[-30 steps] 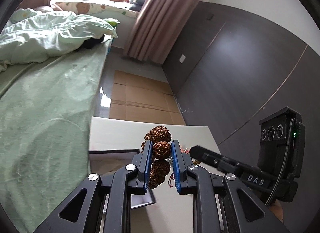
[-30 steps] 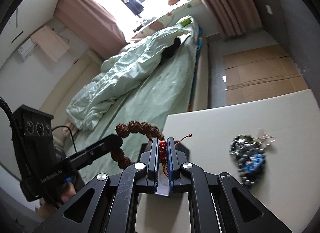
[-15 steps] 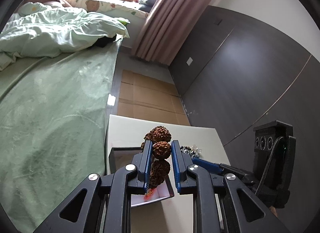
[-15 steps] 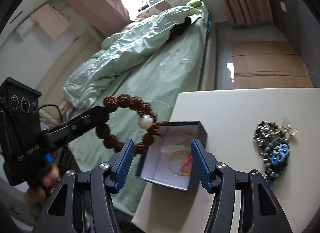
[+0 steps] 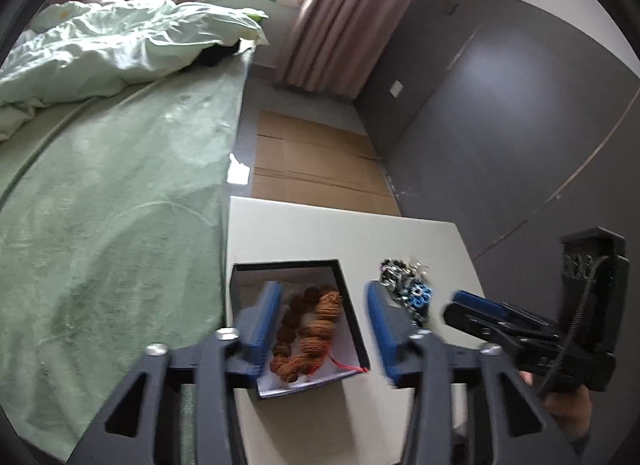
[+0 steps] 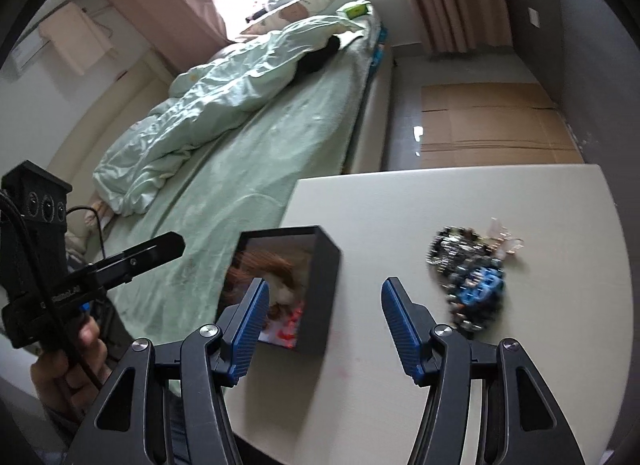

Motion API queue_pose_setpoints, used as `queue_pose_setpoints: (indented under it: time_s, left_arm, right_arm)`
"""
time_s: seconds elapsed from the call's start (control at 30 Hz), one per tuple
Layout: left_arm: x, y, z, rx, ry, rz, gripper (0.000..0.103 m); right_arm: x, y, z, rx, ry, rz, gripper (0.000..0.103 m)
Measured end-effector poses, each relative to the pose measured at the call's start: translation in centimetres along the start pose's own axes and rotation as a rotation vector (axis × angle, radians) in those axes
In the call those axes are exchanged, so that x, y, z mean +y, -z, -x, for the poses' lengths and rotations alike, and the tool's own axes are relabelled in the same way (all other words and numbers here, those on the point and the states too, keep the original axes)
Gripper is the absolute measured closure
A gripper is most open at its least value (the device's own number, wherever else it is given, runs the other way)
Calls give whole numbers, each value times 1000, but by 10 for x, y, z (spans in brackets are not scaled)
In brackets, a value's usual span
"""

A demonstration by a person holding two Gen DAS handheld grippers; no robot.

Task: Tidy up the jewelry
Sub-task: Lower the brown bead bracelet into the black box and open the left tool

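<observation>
A dark box (image 5: 284, 264) with a white inside stands at the left edge of the white table (image 5: 320, 233). A bracelet of rough brown beads (image 5: 308, 329) with a red cord lies loose inside it. Above the box my left gripper (image 5: 324, 321) is opening its jaws, and the pads touch nothing. My right gripper (image 6: 326, 317) stands open over the box's right wall (image 6: 316, 305), holding nothing. The bracelet (image 6: 272, 269) looks blurred in the right wrist view. A pile of dark and blue bead jewelry (image 5: 406, 289) (image 6: 468, 277) lies on the table right of the box.
A bed with a green sheet (image 5: 120, 205) runs along the table's left side. Flattened cardboard (image 5: 312, 161) covers the floor beyond the table, against a dark wall (image 5: 500, 125). Each view shows the other gripper (image 5: 468, 307) (image 6: 160, 249) held in a hand.
My left jaws have spread and the brown bead bracelet has dropped from them into the box. My right gripper let go of the red cord earlier and stays open.
</observation>
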State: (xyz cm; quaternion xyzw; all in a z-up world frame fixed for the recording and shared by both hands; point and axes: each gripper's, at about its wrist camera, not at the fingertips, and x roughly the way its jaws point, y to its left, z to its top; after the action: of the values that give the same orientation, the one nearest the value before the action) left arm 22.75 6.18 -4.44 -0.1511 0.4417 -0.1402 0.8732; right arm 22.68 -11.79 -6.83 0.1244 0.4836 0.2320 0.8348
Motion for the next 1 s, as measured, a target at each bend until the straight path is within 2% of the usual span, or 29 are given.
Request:
queue_pose_setpoints:
  time_s: [0.07, 0.13, 0.43, 0.57, 0.7, 1.0]
  left_arm:
    - [1, 0, 0, -4, 13, 11, 45]
    - [-2, -1, -1, -3, 19, 9, 43]
    - [-41, 2, -23, 35, 49, -59, 43]
    - [-62, 5, -34, 53, 70, -92, 43]
    - [-80, 10, -47, 70, 77, -129, 43]
    - [-121, 20, -75, 87, 82, -216, 43]
  right_arm:
    - [-9, 2, 7, -10, 4, -33, 43]
    - [-17, 4, 12, -19, 6, -66, 36]
    - [-53, 7, 40, -84, 53, -166, 22]
    - [-73, 17, 48, -86, 70, -223, 22]
    - [-86, 23, 55, -93, 89, -261, 16]
    - [-120, 39, 63, -82, 91, -386, 16]
